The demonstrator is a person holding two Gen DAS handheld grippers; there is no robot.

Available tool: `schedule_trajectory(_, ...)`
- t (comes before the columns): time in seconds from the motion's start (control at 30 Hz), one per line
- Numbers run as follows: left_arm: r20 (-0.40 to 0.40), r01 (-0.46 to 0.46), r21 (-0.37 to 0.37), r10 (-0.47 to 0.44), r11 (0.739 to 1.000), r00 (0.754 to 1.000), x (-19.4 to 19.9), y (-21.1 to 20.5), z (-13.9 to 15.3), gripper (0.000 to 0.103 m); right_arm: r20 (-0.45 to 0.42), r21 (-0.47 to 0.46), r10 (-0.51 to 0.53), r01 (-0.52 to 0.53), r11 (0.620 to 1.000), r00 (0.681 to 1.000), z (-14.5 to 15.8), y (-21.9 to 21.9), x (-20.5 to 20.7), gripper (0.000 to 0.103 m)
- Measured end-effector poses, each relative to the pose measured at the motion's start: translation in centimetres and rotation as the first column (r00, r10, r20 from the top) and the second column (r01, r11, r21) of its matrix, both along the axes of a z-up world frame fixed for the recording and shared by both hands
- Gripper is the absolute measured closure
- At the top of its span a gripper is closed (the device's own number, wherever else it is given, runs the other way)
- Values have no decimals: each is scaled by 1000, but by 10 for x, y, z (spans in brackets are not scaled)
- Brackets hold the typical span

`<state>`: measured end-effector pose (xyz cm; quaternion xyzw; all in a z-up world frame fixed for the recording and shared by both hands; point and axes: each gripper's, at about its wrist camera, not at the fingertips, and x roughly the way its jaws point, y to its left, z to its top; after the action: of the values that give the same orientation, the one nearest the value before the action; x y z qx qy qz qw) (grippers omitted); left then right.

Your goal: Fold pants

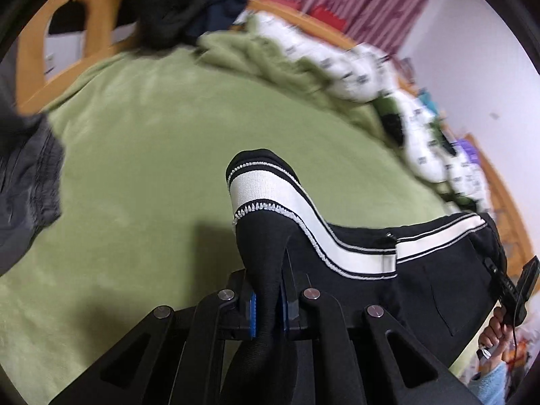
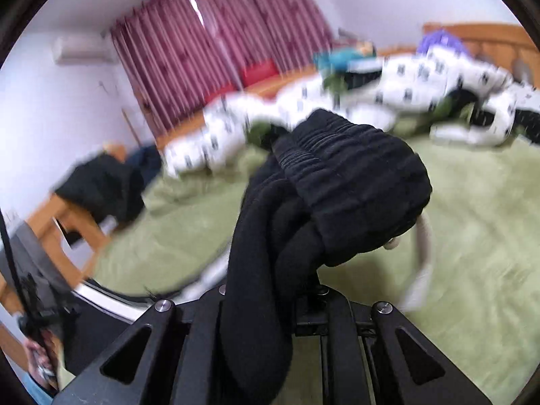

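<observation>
Left gripper point(image 1: 268, 307): jaws closed tight on a black fold of the pants point(image 1: 422, 270), close under the white side stripe point(image 1: 337, 236).
Right gripper point(image 2: 303, 303): the finger gap is buried under bunched black cloth; it seems clamped on the ribbed waistband point(image 2: 354, 182), with a white drawstring point(image 2: 422, 256) dangling beside it.
Pants, place: lifted off the green bedspread point(image 1: 135, 152) and stretched between the two grippers, nothing laid flat.
Progress: judged early; the garment is picked up at both ends, but no finished fold shows, so laying out, folding over and smoothing remain.
Left view only: stripe, back pocket, grey garment point(image 1: 27, 185) at the bed's edge, and the other hand point(image 1: 496, 330).
Right view only: waistband, drawstring, air conditioner point(image 2: 82, 50) on the wall.
Far, both views: spotted quilt point(image 2: 422, 77), red curtain point(image 2: 219, 33).
</observation>
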<state>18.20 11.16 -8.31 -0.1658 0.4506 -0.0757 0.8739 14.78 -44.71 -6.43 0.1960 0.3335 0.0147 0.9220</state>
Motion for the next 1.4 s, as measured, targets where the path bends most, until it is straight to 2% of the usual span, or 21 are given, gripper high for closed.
schedule_trajectory(0.07, -44, -34, 28, 35, 999, 998, 5, 8, -29, 92, -115, -75, -39, 31, 997, 993, -40, 1, 14, 90)
schedule_trajectory(0.13, -83, -49, 59, 53, 997, 995, 10, 11, -48, 89, -186, -71, -66, 54, 996, 980, -75, -14, 17, 89)
schedule_trajectory(0.17, -95, -43, 77, 50, 996, 994, 11, 11, -52, 87, -190, -50, -42, 33, 998, 981, -82, -20, 15, 88)
schedule_trajectory(0.23, -92, -39, 126, 51, 991, 994, 13, 10, -56, 77, -179, -72, -4, -9, 997, 984, -83, -23, 12, 88)
schedule_trajectory(0.27, -90, -44, 154, 58, 987, 994, 13, 8, -56, 71, -181, -127, 8, -32, 991, 983, -82, -17, 11, 88)
schedule_trajectory(0.4, -70, -76, 295, 101, 952, 992, 0, -2, -45, 69, -256, -185, 18, -67, 981, 967, -91, -4, 0, 79)
schedule_trajectory(0.47, -30, -75, 300, 88, 951, 996, -17, -9, -31, 68, -278, -183, 2, -55, 982, 961, -87, -5, -12, 76)
schedule_trajectory(0.5, -11, -69, 289, 75, 955, 997, -24, -13, -24, 60, -284, -187, -12, -43, 982, 959, -81, -7, -21, 70)
schedule_trajectory(0.57, 33, -45, 250, 38, 967, 999, -42, -25, -15, 46, -256, -229, -56, -4, 974, 965, -68, -8, -37, 60)
schedule_trajectory(0.63, 48, 2, 225, -13, 974, 999, -59, -41, -15, 45, -212, -245, -87, 33, 969, 973, -56, -9, -53, 60)
schedule_trajectory(0.7, 13, 64, 222, -68, 973, 998, -69, -59, -24, 45, -134, -223, -95, 64, 973, 986, -43, -5, -68, 60)
schedule_trajectory(0.8, -130, 152, 225, -125, 962, 984, -76, -84, -57, 45, -76, -212, -7, -9, 977, 997, -36, 16, -72, 60)
schedule_trajectory(0.87, -100, 149, 306, -124, 940, 987, -85, -94, -57, 45, -87, -243, 52, -72, 967, 995, -43, 34, -65, 59)
schedule_trajectory(0.9, -92, 158, 322, -135, 933, 987, -88, -96, -53, 45, -119, -271, 72, -102, 957, 990, -52, 42, -59, 59)
schedule_trajectory(0.97, -55, 140, 278, -129, 950, 990, -97, -89, -43, 45, -230, -346, 49, -128, 929, 972, -80, 55, -40, 59)
schedule_trajectory(1.03, -26, 66, 219, -62, 973, 998, -108, -71, -36, 45, -313, -382, 20, -145, 913, 949, -101, 55, -30, 62)
schedule_trajectory(1.07, -12, 27, 181, -25, 983, 1000, -114, -58, -33, 45, -287, -359, 12, -119, 926, 958, -96, 51, -34, 61)
schedule_trajectory(1.13, 15, -52, 130, 51, 990, 999, -127, -35, -32, 45, -291, -300, -9, -82, 950, 957, -82, 42, -37, 63)
schedule_trajectory(1.23, 29, -143, 79, 141, 987, 990, -146, -3, -37, 44, -208, -208, -58, 13, 978, 976, -54, 24, -59, 61)
schedule_trajectory(1.37, -14, -184, -35, 183, 982, 983, -155, 24, -57, 44, -97, -250, -124, 96, 963, 988, -29, 27, -85, 58)
schedule_trajectory(1.4, -26, -189, -63, 187, 980, 982, -158, 25, -63, 45, -83, -252, -123, 99, 963, 989, -27, 31, -90, 54)
